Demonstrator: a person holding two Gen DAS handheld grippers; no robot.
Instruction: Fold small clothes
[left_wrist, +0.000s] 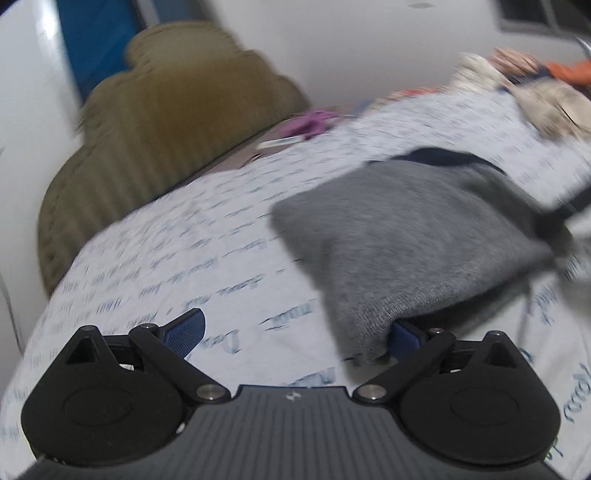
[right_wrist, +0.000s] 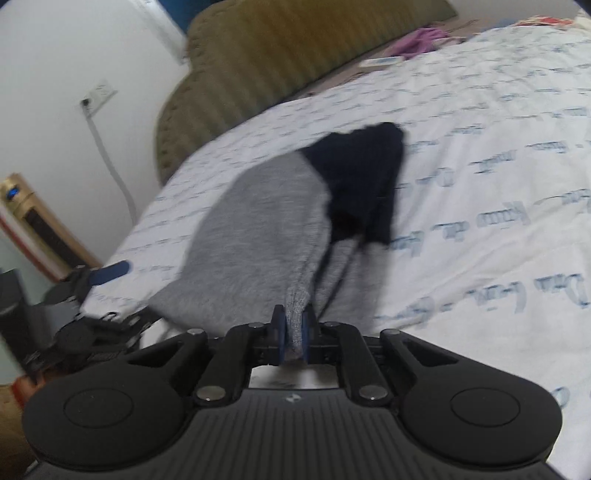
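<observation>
Grey knit garment with a dark navy band (right_wrist: 258, 236) is lying on the bed's white sheet printed with blue cursive script (left_wrist: 166, 266), too blurry to read properly. Right gripper (right_wrist: 293, 332) is clamped tight on a pinched fold at its near edge. Left gripper (left_wrist: 295, 332) is spread wide at the garment's corner, one blue fingertip (left_wrist: 404, 338) tucked under the cloth, not pinching it.

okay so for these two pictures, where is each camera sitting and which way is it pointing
Left wrist: on the left gripper, facing along its wide-open fingers over the printed bedsheet toward the olive cushion.
Right wrist: on the right gripper, facing the same way; its fingers pinch the grey garment.
Shared: garment, sheet, cushion; the right view also catches the left gripper.
</observation>
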